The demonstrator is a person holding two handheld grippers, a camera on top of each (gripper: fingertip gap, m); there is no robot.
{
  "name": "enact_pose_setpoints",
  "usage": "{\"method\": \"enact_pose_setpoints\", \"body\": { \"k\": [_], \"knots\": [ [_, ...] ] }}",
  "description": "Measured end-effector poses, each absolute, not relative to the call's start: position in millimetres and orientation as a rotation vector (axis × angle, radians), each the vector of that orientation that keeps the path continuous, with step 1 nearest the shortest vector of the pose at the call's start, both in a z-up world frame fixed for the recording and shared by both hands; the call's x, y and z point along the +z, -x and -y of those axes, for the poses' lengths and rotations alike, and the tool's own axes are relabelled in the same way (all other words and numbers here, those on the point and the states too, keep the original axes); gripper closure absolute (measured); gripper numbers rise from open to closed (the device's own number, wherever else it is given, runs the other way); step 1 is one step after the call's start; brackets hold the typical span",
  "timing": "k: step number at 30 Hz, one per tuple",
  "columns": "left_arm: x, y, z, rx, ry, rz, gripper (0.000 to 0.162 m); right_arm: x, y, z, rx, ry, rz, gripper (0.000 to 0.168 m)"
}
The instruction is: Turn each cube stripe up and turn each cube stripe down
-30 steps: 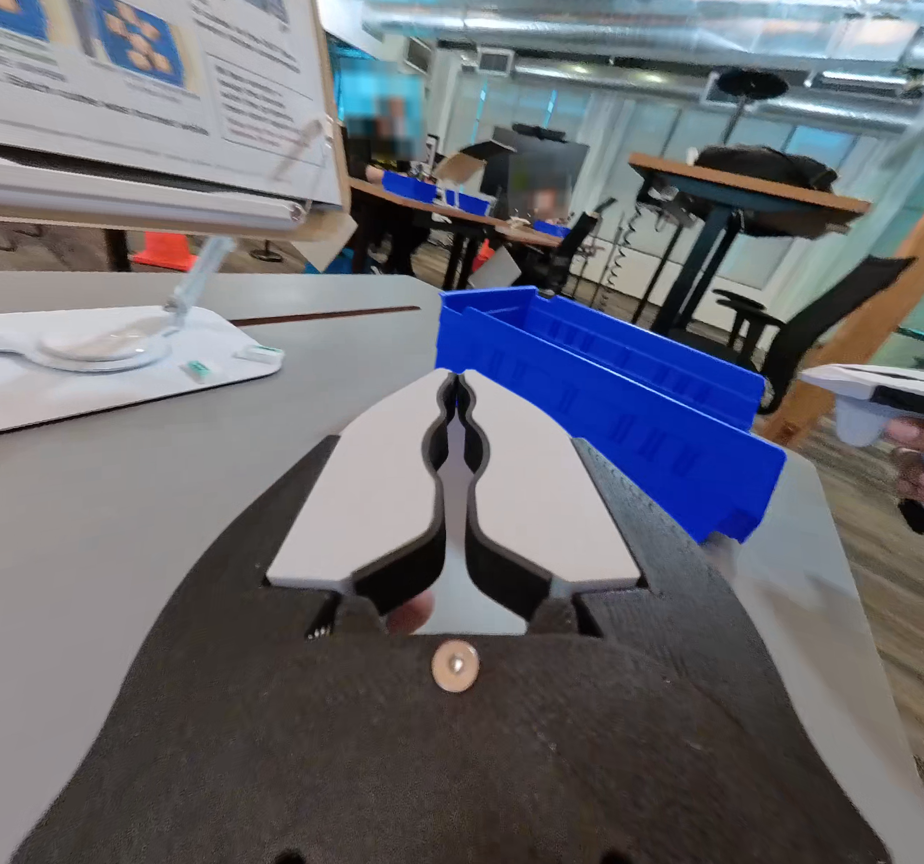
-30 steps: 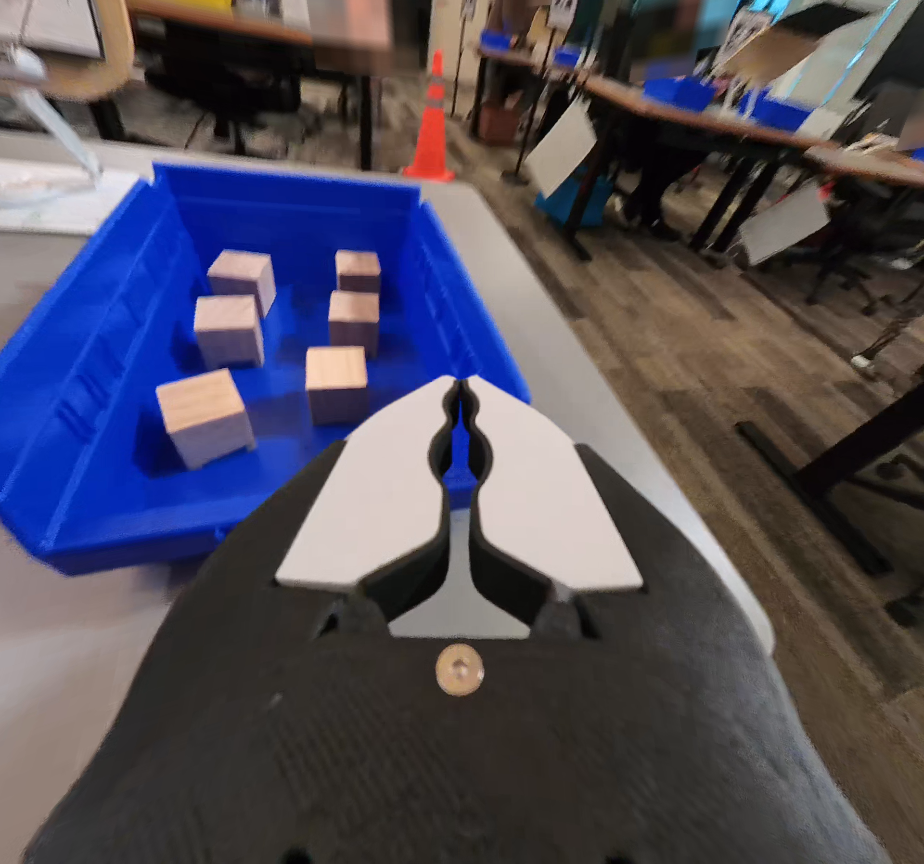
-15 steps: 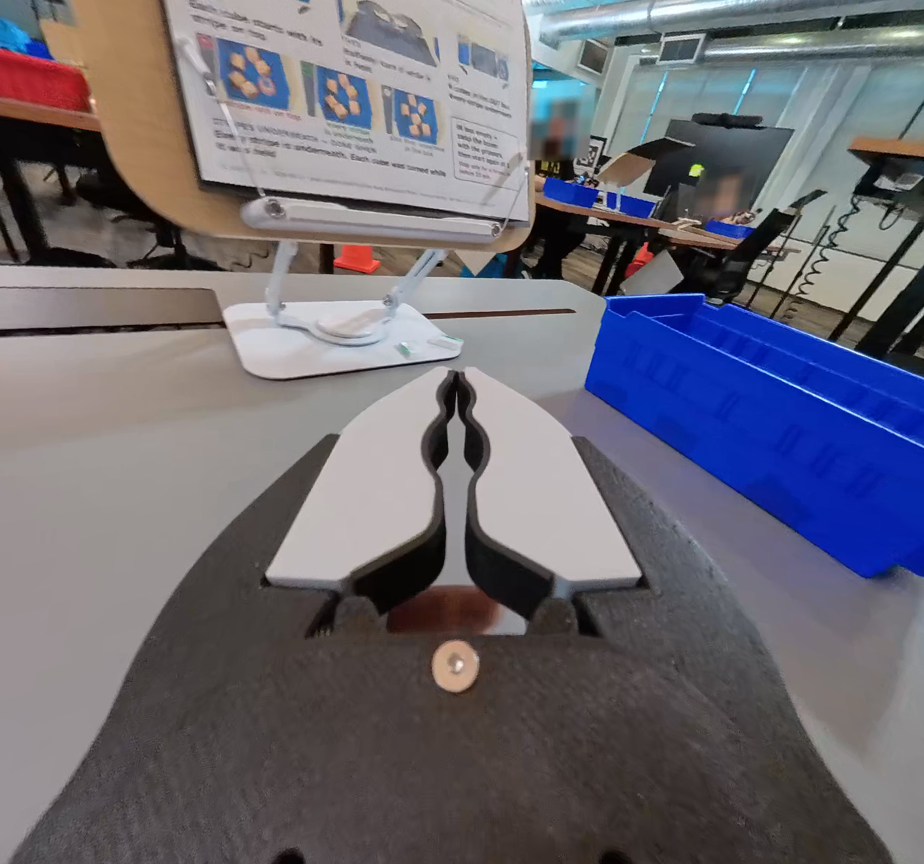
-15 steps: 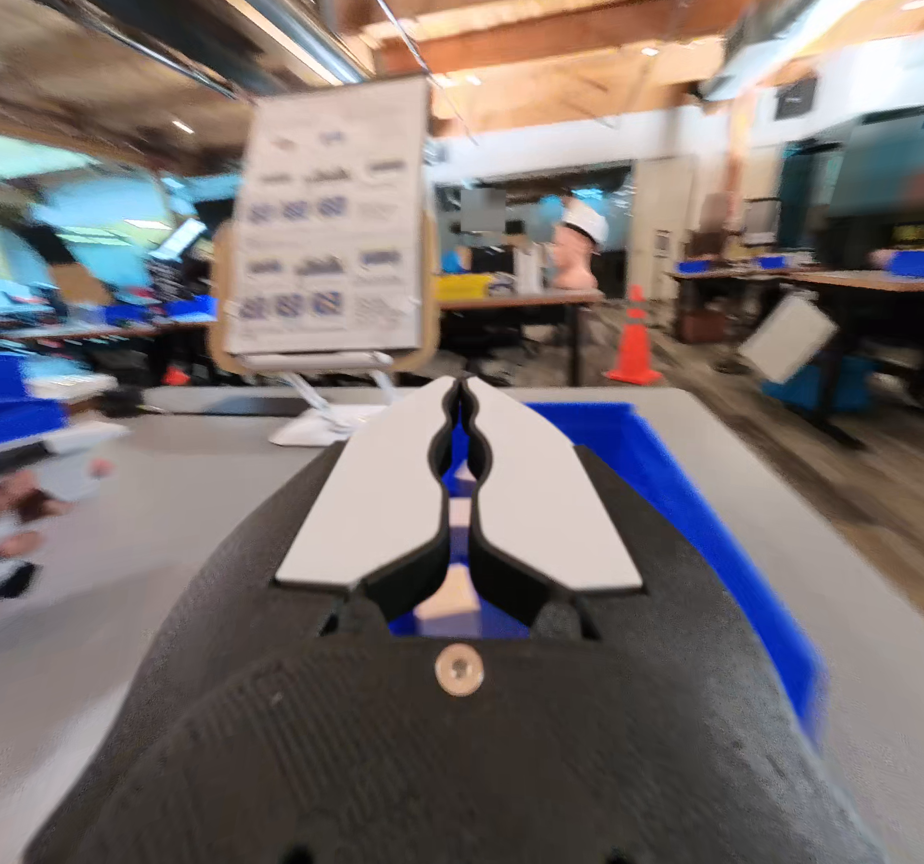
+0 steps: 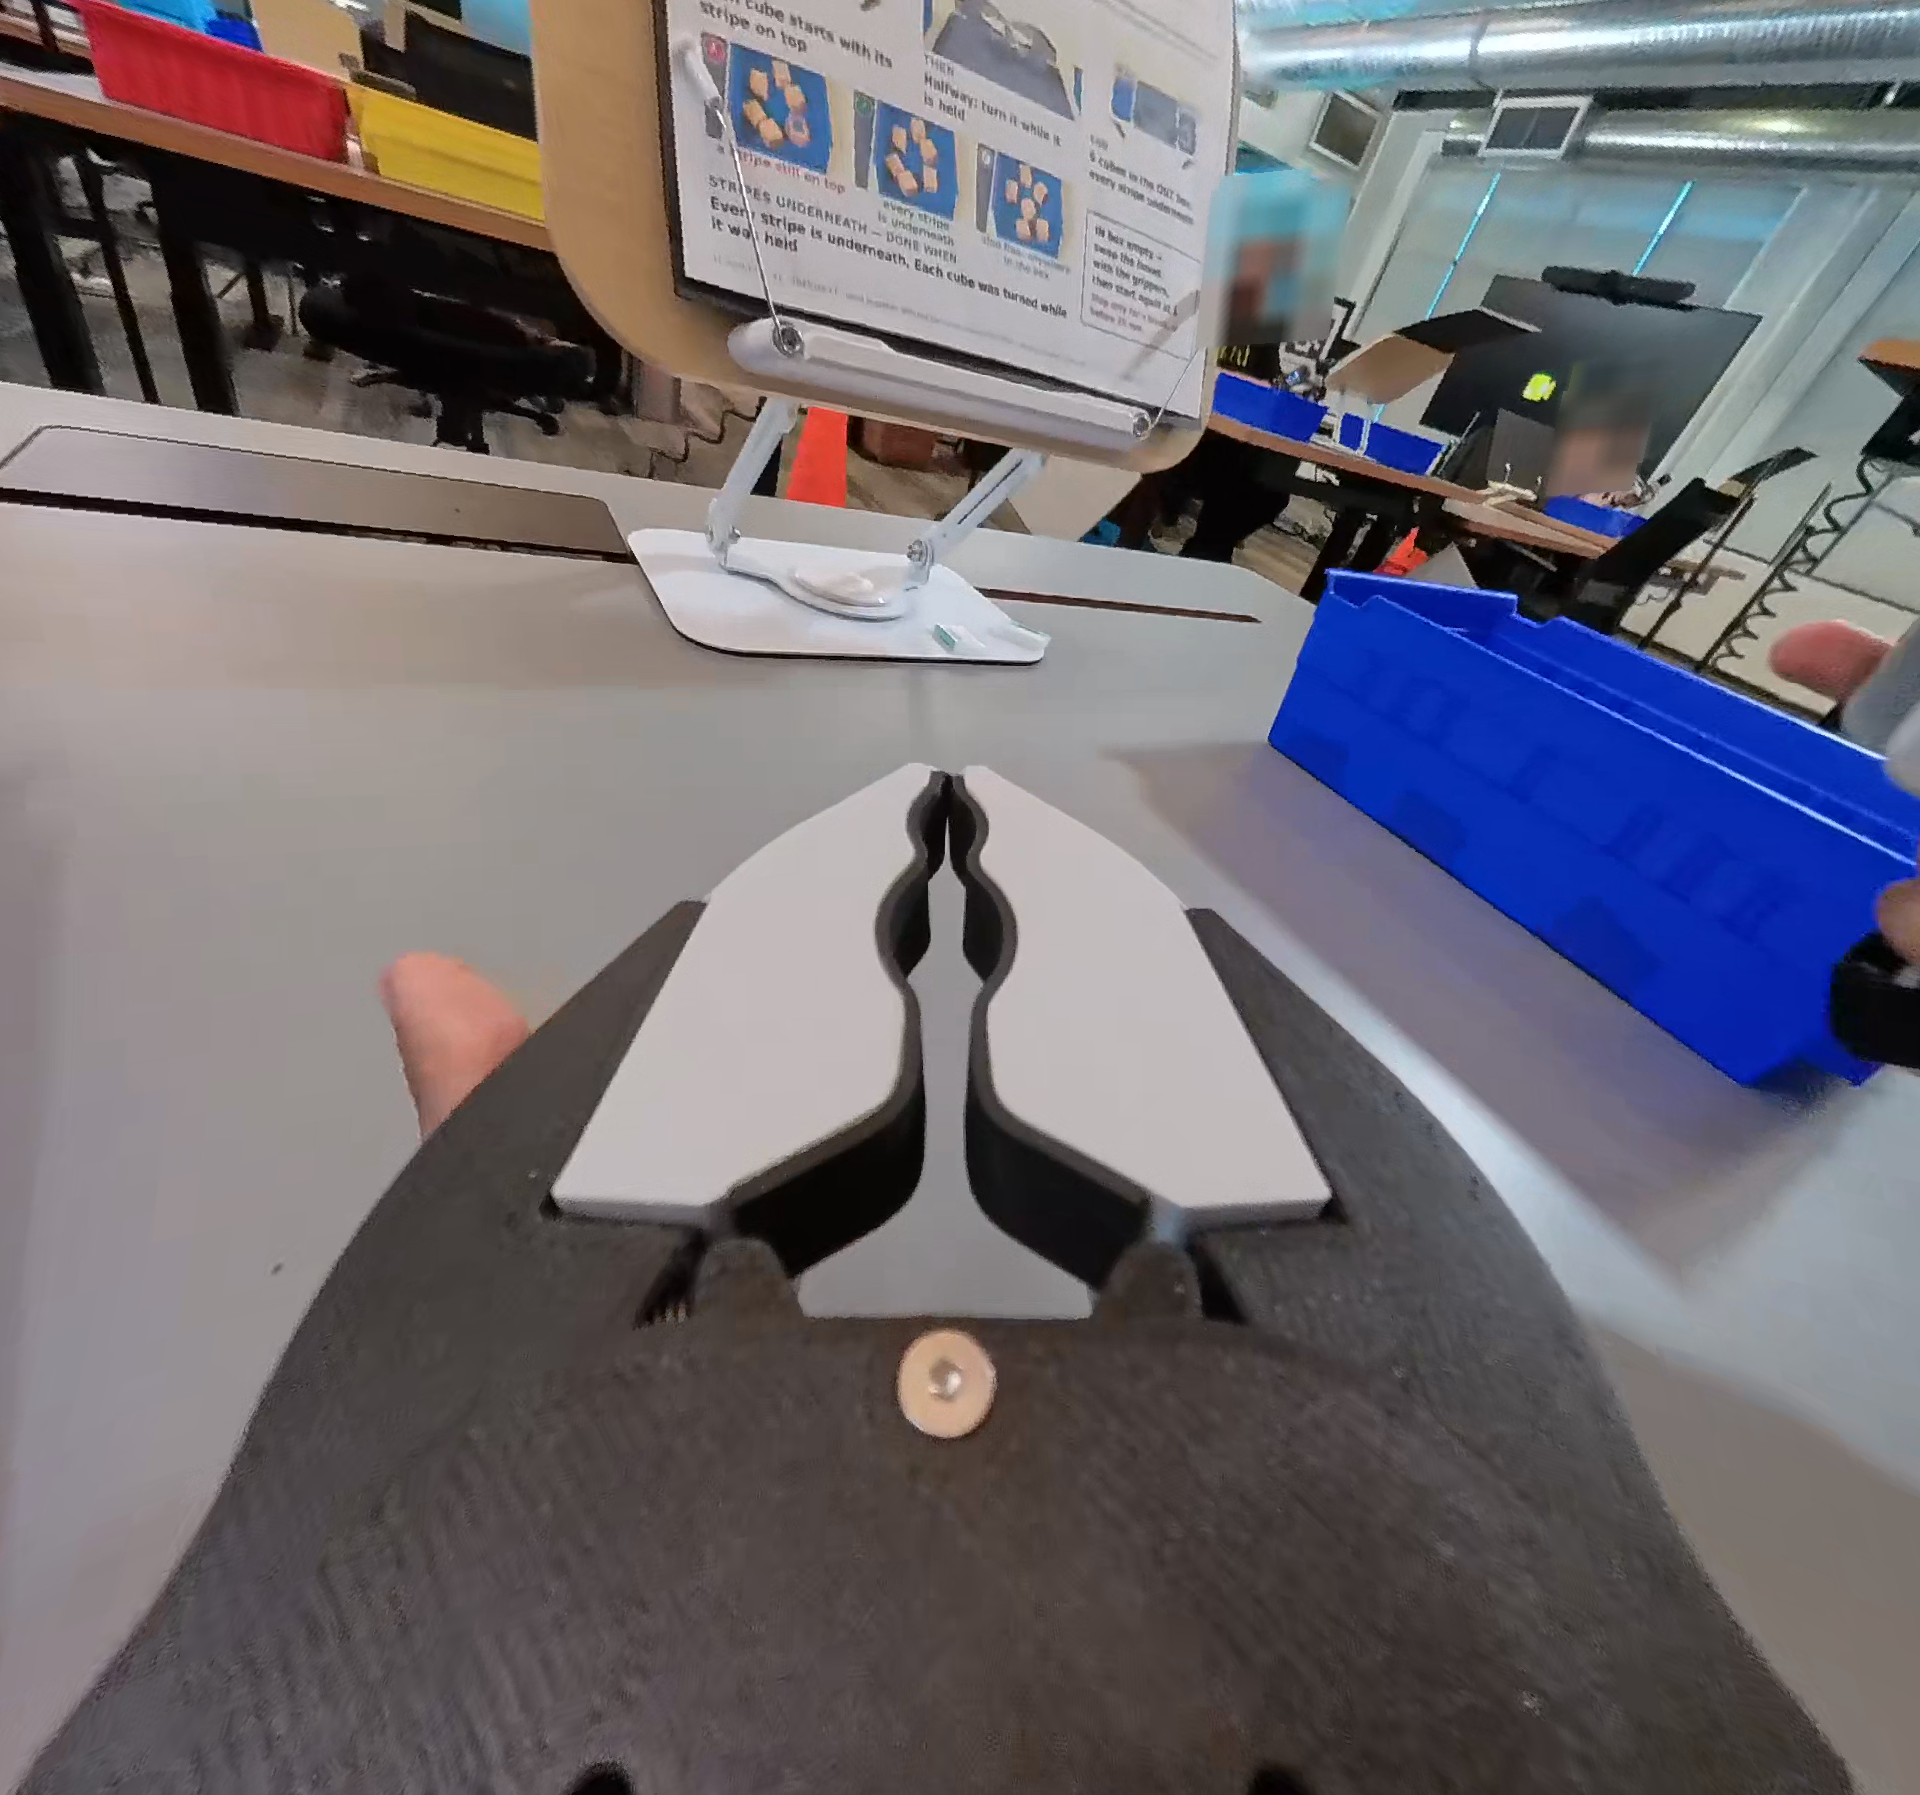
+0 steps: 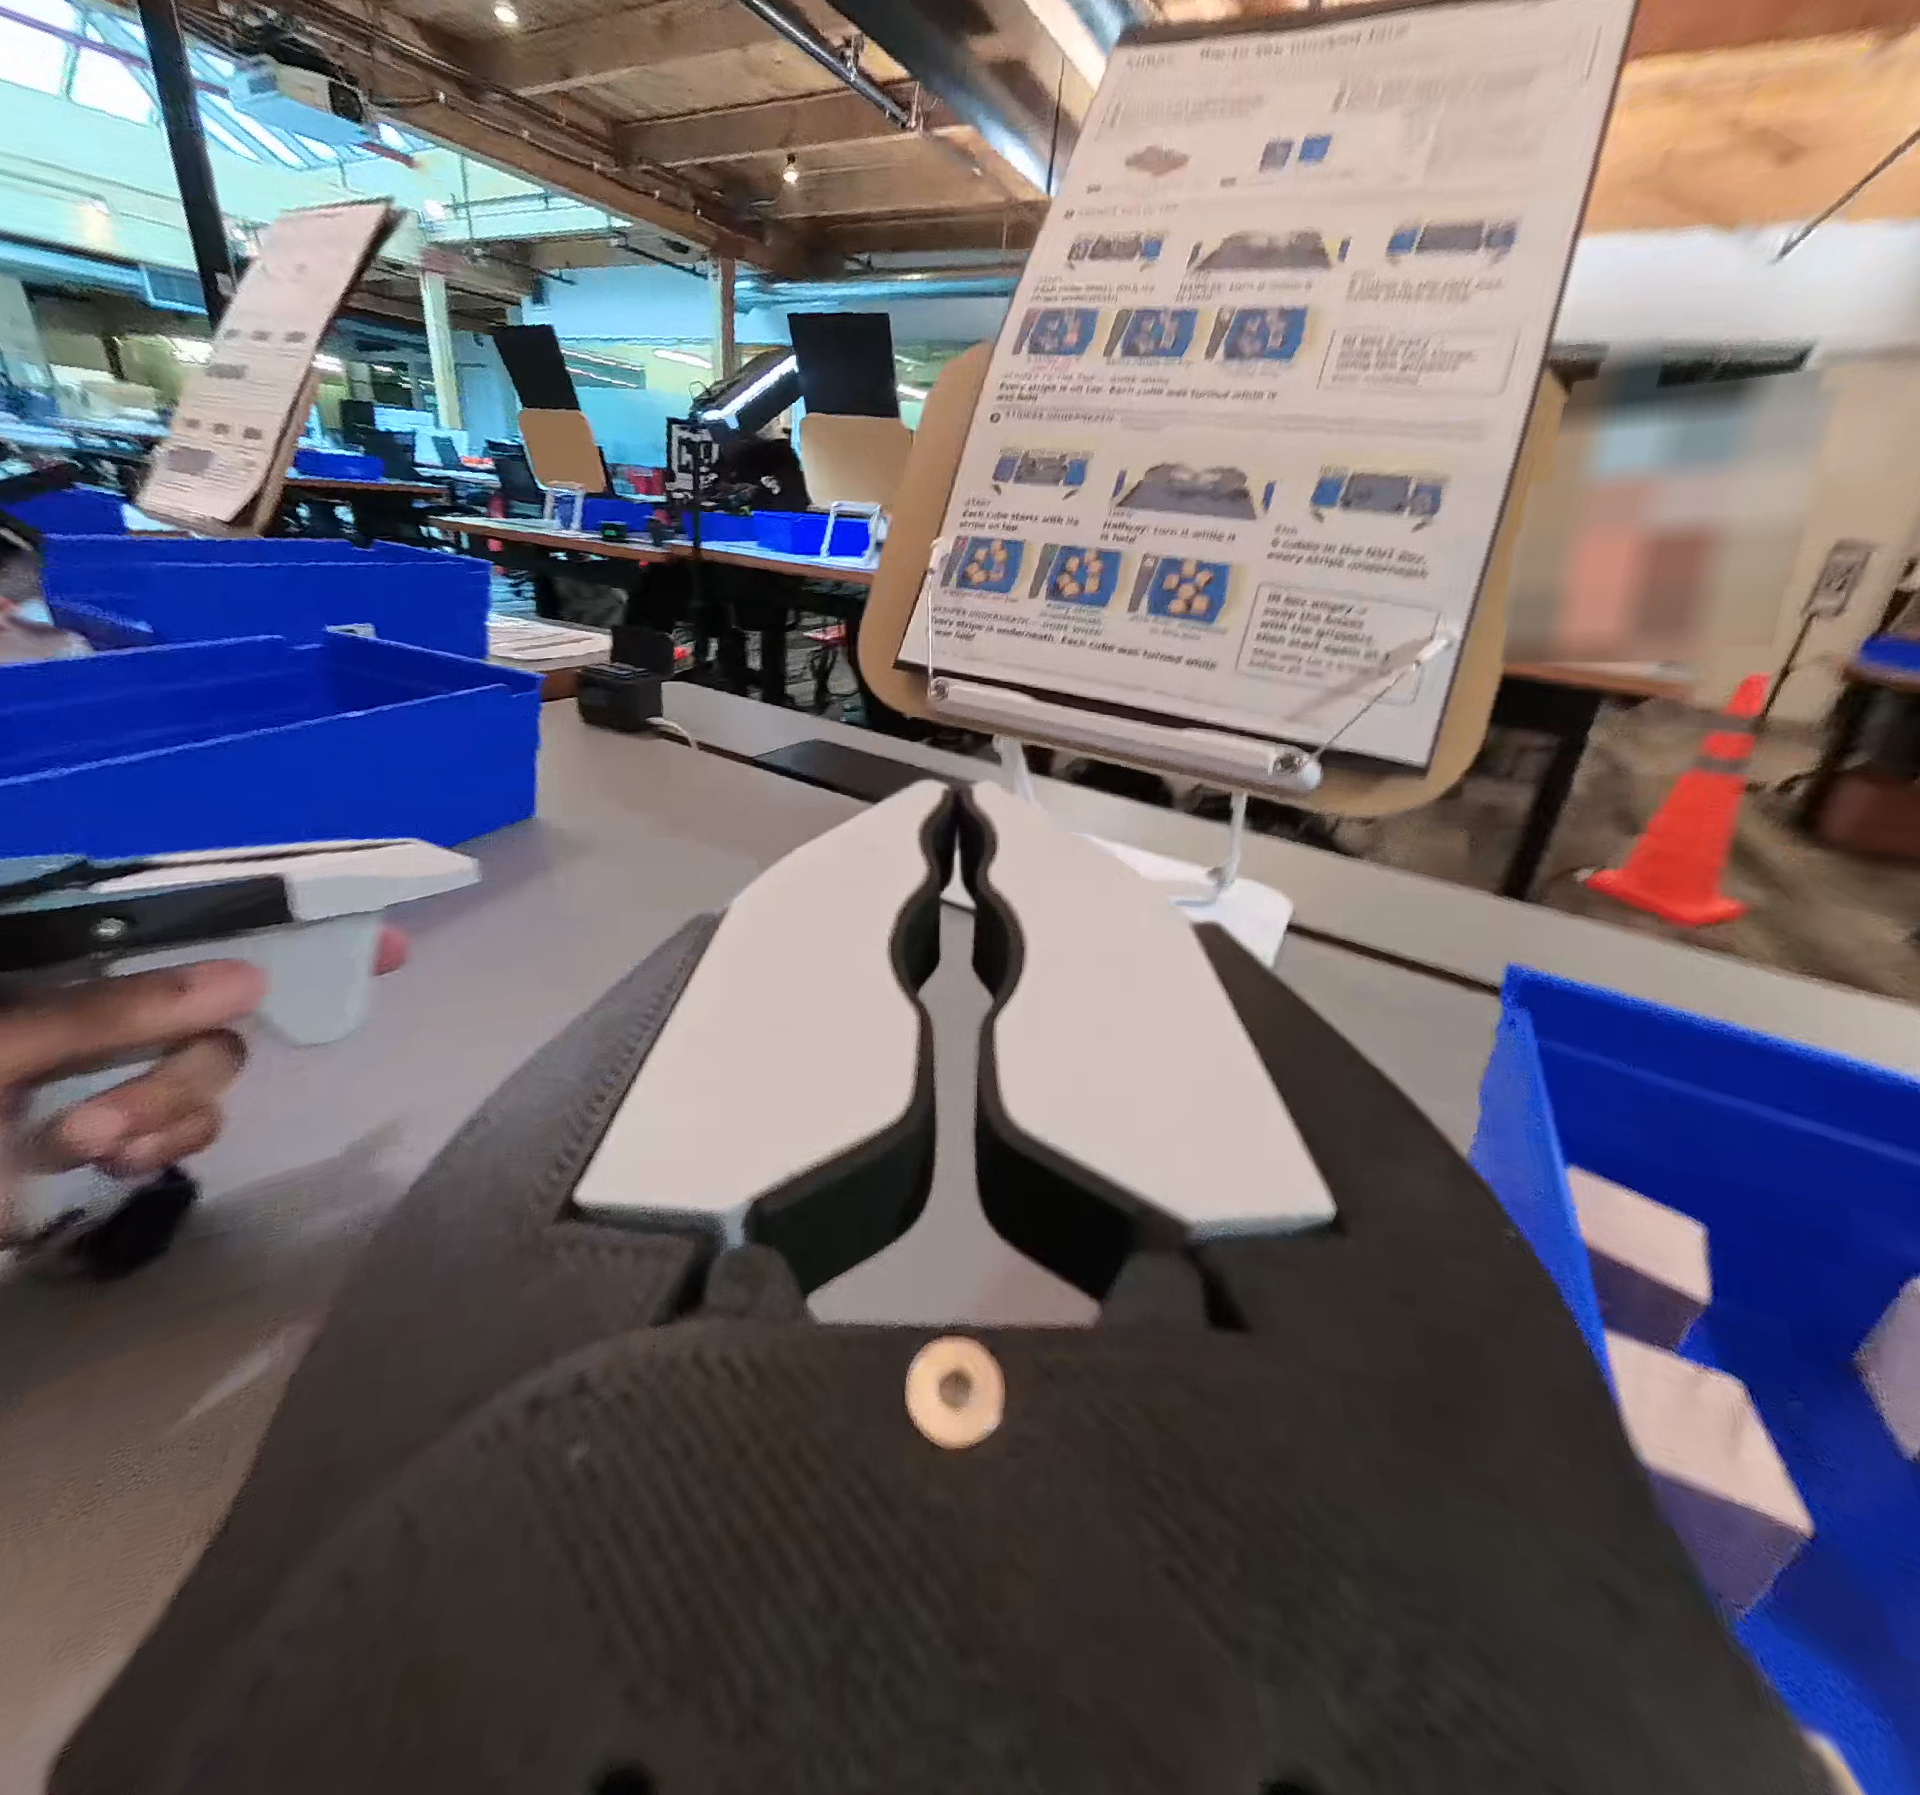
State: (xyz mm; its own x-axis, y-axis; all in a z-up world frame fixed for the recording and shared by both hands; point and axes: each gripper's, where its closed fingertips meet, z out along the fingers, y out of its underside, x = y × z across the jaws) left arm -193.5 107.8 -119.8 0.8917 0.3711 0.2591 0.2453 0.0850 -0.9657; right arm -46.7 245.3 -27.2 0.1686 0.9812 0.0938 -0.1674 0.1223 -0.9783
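Cubes of pale wood sit in the blue bin at the near right of the grey table, blurred, stripes not discernible. The left tool hovers over bare table, tips pressed together, empty. The right tool is likewise closed and empty, left of the bin, facing the instruction sheet stand.

Printed instruction sheet with text blocks and small photos, clipped on a wooden board on a white stand on the desk; legible in left wrist view, blurred in right wrist view. Second printed sheet far left, unreadable. Small sign far right, unreadable.
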Motion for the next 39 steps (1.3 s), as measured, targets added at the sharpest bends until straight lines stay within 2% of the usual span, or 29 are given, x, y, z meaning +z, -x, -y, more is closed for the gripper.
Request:
{"method": "enact_pose_setpoints", "body": {
  "k": [4, 8, 19, 25, 27, 29, 31, 33, 38, 39],
  "knots": [
    [-122, 181, -101, 0.127, 1.540, 0.526, 0.162, -27, 60, -242, 1.008, 1.041, 1.003, 0.168],
    [-115, 177, -87, 0.285, 1.489, 0.571, 0.162, -35, 73, -238, 1.142, 1.172, 1.004, 0.168],
    [-116, 175, -93, 0.156, 1.549, 0.586, 0.162, -56, 68, -240, 1.069, 1.160, 1.070, 0.168],
    [-105, 180, -96, 0.367, 1.572, 0.558, 0.162, -70, 59, -240, 1.086, 1.219, 1.123, 0.168],
    [-97, 171, -106, 0.285, 1.567, 0.553, 0.162, -72, 52, -242, 1.083, 1.232, 1.137, 0.168],
    [-86, 158, -117, 0.159, 1.542, 0.524, 0.146, -76, 44, -241, 1.079, 1.227, 1.182, 0.168],
    [-76, 157, -123, 0.180, 1.508, 0.521, 0.147, -81, 36, -237, 1.083, 1.210, 1.241, 0.168],
    [-69, 156, -126, 0.280, 1.477, 0.457, 0.162, -83, 26, -234, 1.100, 1.196, 1.273, 0.168],
    [-75, 148, -152, 0.282, 1.540, 0.363, 0.162, -68, -9, -248, 1.089, 1.198, 1.162, 0.168],
    [-75, 147, -157, 0.238, 1.528, 0.376, 0.154, -64, -18, -255, 1.053, 1.201, 1.124, 0.168]
  ]
}}
